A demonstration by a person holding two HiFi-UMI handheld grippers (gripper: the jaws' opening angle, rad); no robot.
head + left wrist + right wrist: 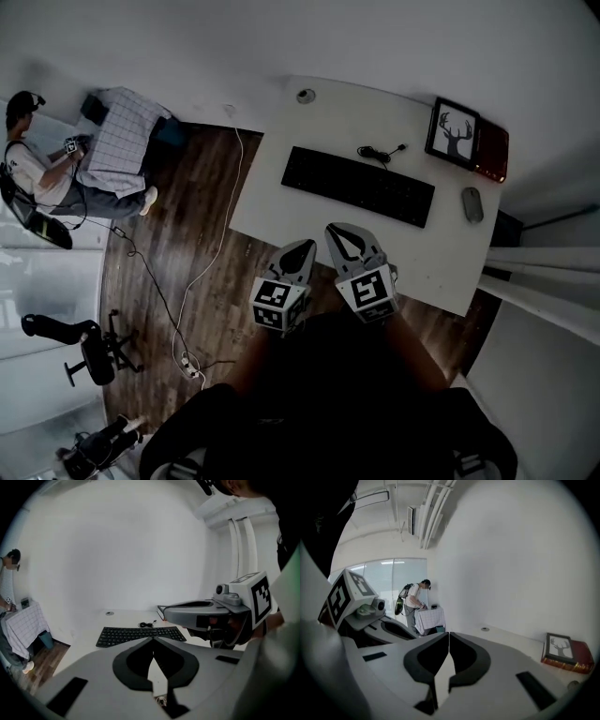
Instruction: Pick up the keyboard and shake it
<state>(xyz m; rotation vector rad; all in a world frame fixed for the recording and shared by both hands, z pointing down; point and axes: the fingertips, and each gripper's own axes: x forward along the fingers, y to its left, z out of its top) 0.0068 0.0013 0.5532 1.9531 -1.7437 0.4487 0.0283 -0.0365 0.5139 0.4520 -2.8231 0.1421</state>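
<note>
White desk (417,255) bears a long, flat black keyboard (358,186); left gripper (307,247) and right gripper (337,232) closed, empty.

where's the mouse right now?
In the head view, the mouse sits on the white desk, just past the right end of the keyboard and below the framed deer picture and red book.

A black keyboard (358,186) is standing out on the white desk (328,122); a black-framed picture (454,133) is showing a black stag on white, beside a dark red book (494,153).
</note>
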